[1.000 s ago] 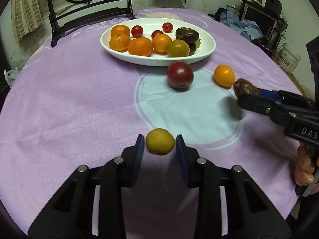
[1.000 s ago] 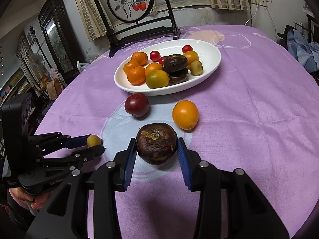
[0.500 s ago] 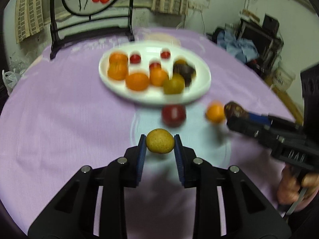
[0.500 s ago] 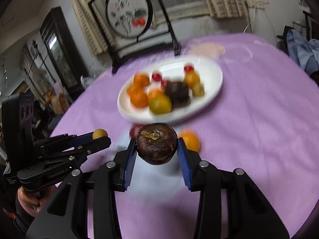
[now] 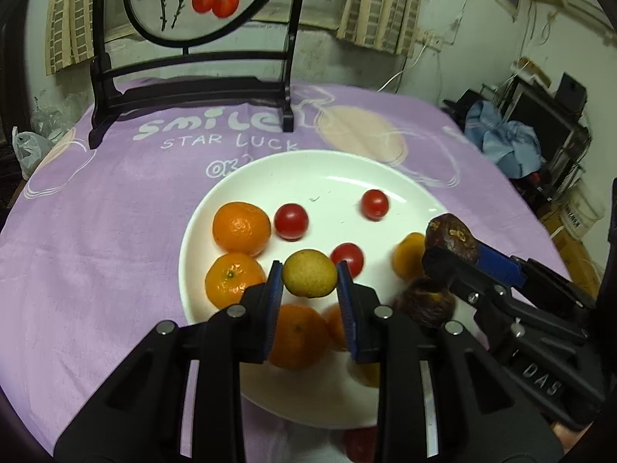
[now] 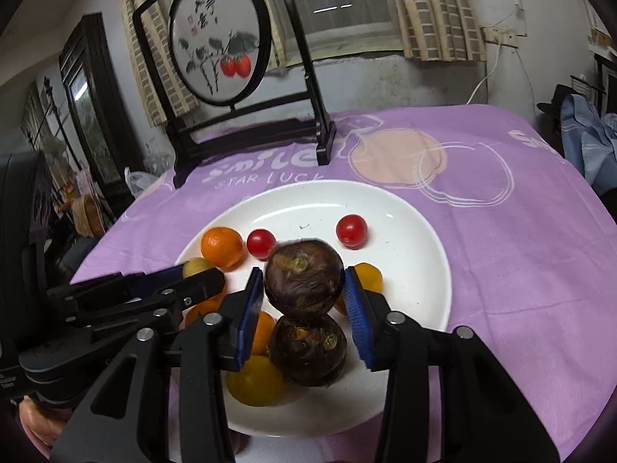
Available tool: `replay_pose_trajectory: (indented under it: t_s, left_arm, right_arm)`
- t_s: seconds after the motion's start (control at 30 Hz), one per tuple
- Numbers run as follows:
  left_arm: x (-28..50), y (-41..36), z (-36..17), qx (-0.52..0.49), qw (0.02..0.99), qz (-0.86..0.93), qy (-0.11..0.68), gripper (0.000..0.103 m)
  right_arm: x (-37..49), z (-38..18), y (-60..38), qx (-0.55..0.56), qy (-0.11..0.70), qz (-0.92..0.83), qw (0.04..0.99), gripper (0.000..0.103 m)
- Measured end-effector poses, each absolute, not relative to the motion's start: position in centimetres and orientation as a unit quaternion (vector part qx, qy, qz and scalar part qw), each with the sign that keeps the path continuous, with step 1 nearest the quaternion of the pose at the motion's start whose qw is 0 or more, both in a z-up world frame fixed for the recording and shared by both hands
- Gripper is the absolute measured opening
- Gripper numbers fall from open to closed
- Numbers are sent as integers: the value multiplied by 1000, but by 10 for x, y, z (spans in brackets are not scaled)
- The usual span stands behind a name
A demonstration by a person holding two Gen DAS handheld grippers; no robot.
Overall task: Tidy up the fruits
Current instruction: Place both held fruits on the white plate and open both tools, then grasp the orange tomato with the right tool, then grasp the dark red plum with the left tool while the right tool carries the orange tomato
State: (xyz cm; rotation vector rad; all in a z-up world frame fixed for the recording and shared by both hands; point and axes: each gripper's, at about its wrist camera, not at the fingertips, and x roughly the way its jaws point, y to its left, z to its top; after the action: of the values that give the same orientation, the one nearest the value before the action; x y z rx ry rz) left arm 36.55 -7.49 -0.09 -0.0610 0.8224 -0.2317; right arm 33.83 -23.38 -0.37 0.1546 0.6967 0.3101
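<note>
A white plate point(image 5: 327, 169) on the purple cloth holds mandarins point(image 5: 241, 227), cherry tomatoes point(image 5: 291, 222) and a dark wrinkled fruit point(image 6: 308, 351). My left gripper point(image 5: 308, 266) hangs over the plate's near left part with a small yellow-green fruit point(image 5: 308, 281) between its pads. Its jaws are opening, but both pads look in contact with the fruit. My right gripper point(image 6: 304, 283) is over the plate's middle, above the resting dark fruit. It carries a second dark wrinkled fruit point(image 6: 304, 274). Its jaws are opening too, with the pads touching that fruit.
A black stand with a round painted screen point(image 5: 193, 88) rises at the table's far edge behind the plate. A red fruit point(image 5: 358, 443) lies on the cloth just in front of the plate. Furniture and clutter point(image 5: 540, 131) crowd the room to the right.
Both grippers have carried their fruits forward and up from the near cloth to over the plate. The red plum and the orange that lay ahead are now behind or below them.
</note>
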Motion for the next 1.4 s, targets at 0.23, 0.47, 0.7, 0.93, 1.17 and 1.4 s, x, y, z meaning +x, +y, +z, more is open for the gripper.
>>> replay_pose_trajectory:
  t_s: [0.23,0.47,0.7,0.93,1.17,1.4]
  left_arm:
    - [347,-42,20,-73,922,-75,372,90]
    - [299,-28,26,-52,933,-65,351,96]
    - [258,-27,-3,-48,915,-100,387,96]
    - [242,-31,-20,-41,909,-99,402,96]
    - [241,-30,-19,-48,909,-98,401,96]
    - [235,-47,-21,-15,909,-122,399,96]
  right_arm:
    - [304,23,-244,74,310,168,933,65]
    - [255,3,-245,-8,348,170,922,65]
    - [243,-27,-251,-19,404,165,899,65]
    - [240,-41,-240,-41,427,177,886,59]
    - [243,-52,-235,-63,440,167,880,46]
    - [245,-47,-247,-34,435,164,885,35]
